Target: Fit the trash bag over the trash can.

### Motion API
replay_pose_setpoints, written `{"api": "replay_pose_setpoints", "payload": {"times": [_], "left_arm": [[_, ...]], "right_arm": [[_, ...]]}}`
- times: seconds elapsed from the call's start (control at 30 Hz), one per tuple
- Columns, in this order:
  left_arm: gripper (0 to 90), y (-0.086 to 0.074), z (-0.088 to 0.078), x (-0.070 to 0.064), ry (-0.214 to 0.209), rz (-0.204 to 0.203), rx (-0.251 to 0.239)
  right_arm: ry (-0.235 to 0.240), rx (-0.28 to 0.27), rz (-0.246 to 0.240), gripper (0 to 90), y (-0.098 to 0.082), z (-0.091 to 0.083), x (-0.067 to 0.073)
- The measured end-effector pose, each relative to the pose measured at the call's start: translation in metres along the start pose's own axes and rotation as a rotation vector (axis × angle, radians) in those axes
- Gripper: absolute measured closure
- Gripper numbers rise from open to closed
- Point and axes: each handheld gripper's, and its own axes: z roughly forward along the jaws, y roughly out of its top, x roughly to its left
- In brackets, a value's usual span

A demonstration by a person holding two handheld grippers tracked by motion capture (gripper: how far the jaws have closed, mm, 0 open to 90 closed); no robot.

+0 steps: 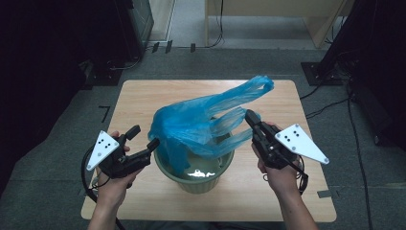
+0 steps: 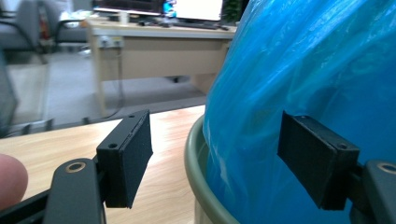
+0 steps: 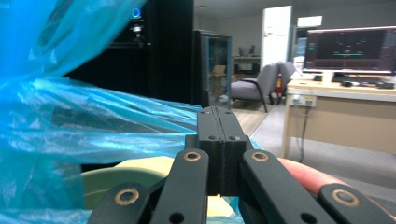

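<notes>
Right hand-held gripper: jaws clenched on blue bag film beside it. Left hand-held gripper: released, straddling bag and green bin rim. Advice: draw film outward over rim, gently.

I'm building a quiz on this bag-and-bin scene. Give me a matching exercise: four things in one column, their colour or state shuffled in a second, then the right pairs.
Things:
1. plastic bag
2. bin
3. left gripper
4. right gripper

Colour or state:
A. jaws pressed shut
B. olive green, stands on the table
C. jaws apart, one either side of the bin's rim
D. blue, bunched up over the bin

Pairs: 1-D, 2-B, 3-C, 4-A
</notes>
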Motion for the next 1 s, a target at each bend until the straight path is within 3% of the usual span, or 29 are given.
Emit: {"api": "replay_pose_setpoints", "payload": {"times": [0.17, 0.27, 0.43, 0.53, 0.67, 0.73, 0.77, 0.8, 0.83, 0.87, 0.9, 0.93, 1.0], "left_arm": [[26.5, 0.0, -0.004, 0.004, -0.081, -0.015, -0.053], [29.3, 0.007, -0.009, -0.007, -0.122, 0.018, -0.089], [30.3, 0.027, -0.014, -0.035, -0.131, 0.06, -0.151], [32.5, 0.038, -0.017, -0.06, -0.197, 0.119, -0.194], [32.4, 0.045, -0.014, -0.091, -0.208, 0.194, -0.195], [33.4, 0.043, -0.007, -0.098, -0.177, 0.225, -0.173], [47.2, 0.041, -0.005, -0.098, -0.155, 0.236, -0.163], [47.2, 0.039, -0.002, -0.096, -0.125, 0.233, -0.158], [53.4, 0.038, 0.001, -0.092, -0.112, 0.214, -0.153], [60.0, 0.036, 0.003, -0.087, -0.102, 0.19, -0.144], [73.0, 0.035, 0.005, -0.083, -0.089, 0.184, -0.137], [73.0, 0.034, 0.006, -0.08, -0.079, 0.178, -0.132], [83.3, 0.033, 0.006, -0.072, -0.077, 0.15, -0.125]], "right_arm": [[-0.044, -0.009, -0.006, 90.0, 0.001, 0.0, -0.002], [-0.034, -0.01, -0.006, 90.0, -0.001, 0.0, 0.001], [0.019, -0.016, -0.032, 90.0, -0.003, -0.001, 0.013], [0.041, -0.015, -0.052, 90.0, -0.004, -0.001, 0.022], [0.062, -0.016, -0.061, 90.0, -0.003, -0.001, 0.033], [0.066, -0.013, -0.063, 90.0, -0.003, -0.002, 0.034], [0.074, -0.017, -0.07, 90.0, -0.002, -0.002, 0.035], [0.074, -0.017, -0.07, 90.0, -0.002, -0.002, 0.035], [0.073, -0.019, -0.071, 90.0, -0.002, -0.002, 0.035], [0.072, -0.017, -0.072, 90.0, -0.002, -0.003, 0.034], [0.073, -0.018, -0.067, 90.0, -0.002, -0.004, 0.031], [0.073, -0.018, -0.067, 90.0, -0.002, -0.004, 0.031], [0.068, -0.016, -0.057, 90.0, -0.002, -0.004, 0.028]]}}
